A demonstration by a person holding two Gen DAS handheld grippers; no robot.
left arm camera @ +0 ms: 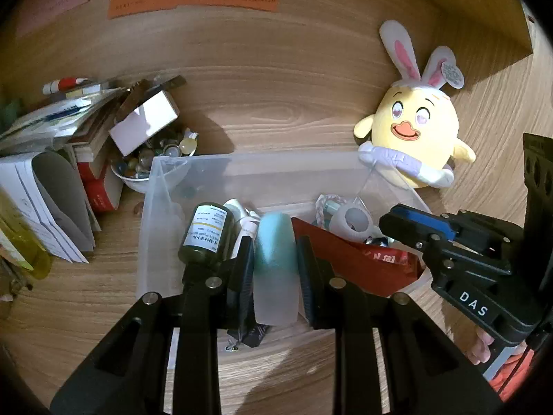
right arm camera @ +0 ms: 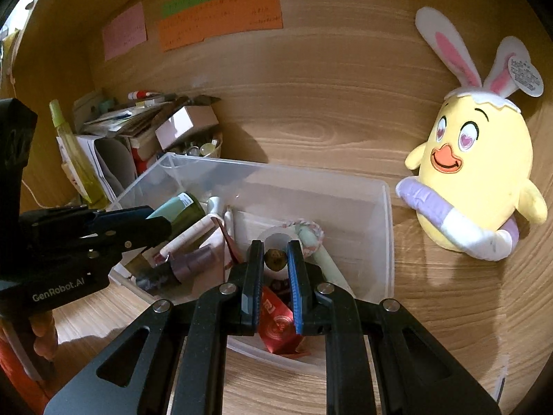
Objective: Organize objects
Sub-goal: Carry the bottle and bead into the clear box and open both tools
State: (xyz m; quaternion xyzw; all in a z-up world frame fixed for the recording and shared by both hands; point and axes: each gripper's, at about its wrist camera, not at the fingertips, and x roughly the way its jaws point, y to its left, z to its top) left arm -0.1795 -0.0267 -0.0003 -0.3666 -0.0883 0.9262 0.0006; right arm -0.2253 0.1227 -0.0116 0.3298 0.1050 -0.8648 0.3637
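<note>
Slippage is the main worry in the left wrist view: the left gripper (left arm camera: 275, 252) is clamped on a frosted tube with a teal cap (left arm camera: 276, 269), a smooth, rounded thing that could squirt out of the pads if tilted or knocked. It hangs over the near wall of the clear plastic bin (left arm camera: 255, 164), just beside the dark green bottle (left arm camera: 204, 235) and above the red packet (left arm camera: 349, 263) lying inside; lowering it could jostle that bottle or catch the wall. The bin stands on the wooden desk, toward its back edge, with the yellow plush chick (left arm camera: 413, 128) at its far right corner and a bowl of marbles (left arm camera: 152, 162) at its far left corner.

From the right wrist view, the right gripper (right arm camera: 275, 259) has its jaws nearly together, pinching a small brownish round object (right arm camera: 275, 258); what it is I cannot tell. So little of it sits between the pads that it could drop early. It is poised over the bin's near right part, above the red packet and a white ring (right arm camera: 276, 238). With both tools close over one bin, they might bump each other.
</note>
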